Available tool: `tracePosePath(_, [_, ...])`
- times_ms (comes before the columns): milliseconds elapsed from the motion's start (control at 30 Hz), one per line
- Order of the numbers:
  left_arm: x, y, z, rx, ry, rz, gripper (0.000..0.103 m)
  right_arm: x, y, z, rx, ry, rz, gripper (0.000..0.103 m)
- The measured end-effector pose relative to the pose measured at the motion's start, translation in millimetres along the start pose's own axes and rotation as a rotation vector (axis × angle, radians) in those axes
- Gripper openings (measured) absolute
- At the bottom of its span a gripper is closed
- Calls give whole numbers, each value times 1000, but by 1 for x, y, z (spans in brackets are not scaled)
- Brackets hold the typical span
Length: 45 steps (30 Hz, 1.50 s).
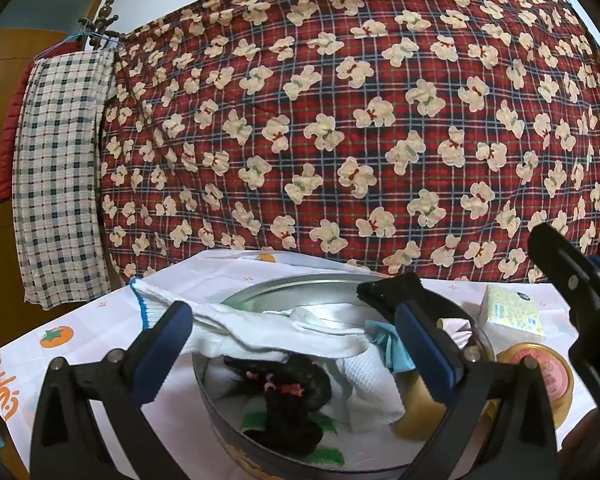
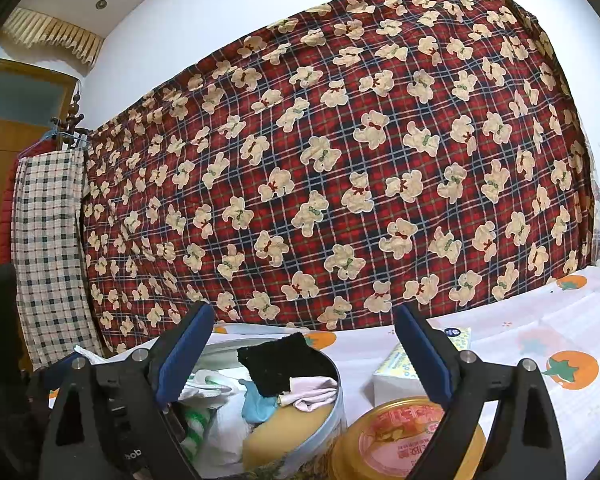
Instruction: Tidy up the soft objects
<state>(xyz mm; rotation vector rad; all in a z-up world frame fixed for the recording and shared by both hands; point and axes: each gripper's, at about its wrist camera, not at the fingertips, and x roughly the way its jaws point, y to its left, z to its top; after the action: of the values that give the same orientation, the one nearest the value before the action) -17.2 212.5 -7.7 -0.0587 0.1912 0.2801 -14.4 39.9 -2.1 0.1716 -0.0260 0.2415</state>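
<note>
A round metal tin is seen on the persimmon-print tablecloth, already loaded with soft things: a white sock with a blue cuff, a black cloth hung over the far rim, a white waffle-weave cloth, a scrap of light-blue fabric, a dark hairpiece with coloured ties and a yellow sponge. The left gripper is held wide open directly above the tin, and nothing is gripped by it. The sock is laid crosswise between its jaws, its long axis running from the cuff, outside the rim at the left, across to the right; it is judged that closing here would take it across its width. The right gripper is likewise spread wide and empty, set to the right of the tin, over a yellow-lidded jar and a tissue pack. The left gripper is therefore judged the nearer one for tucking the overhanging cuff inside the tin, which appears to be the step remaining
</note>
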Motion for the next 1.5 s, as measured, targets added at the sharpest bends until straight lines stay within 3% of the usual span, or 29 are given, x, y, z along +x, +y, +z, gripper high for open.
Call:
tracePosePath(867, [-2, 4, -4, -1, -9, 18, 103, -1, -2, 1, 6, -1, -6, 94])
tracePosePath(1500, [-15, 5, -1, 2, -60, 55, 103, -13, -10, 2, 29, -57, -75, 96])
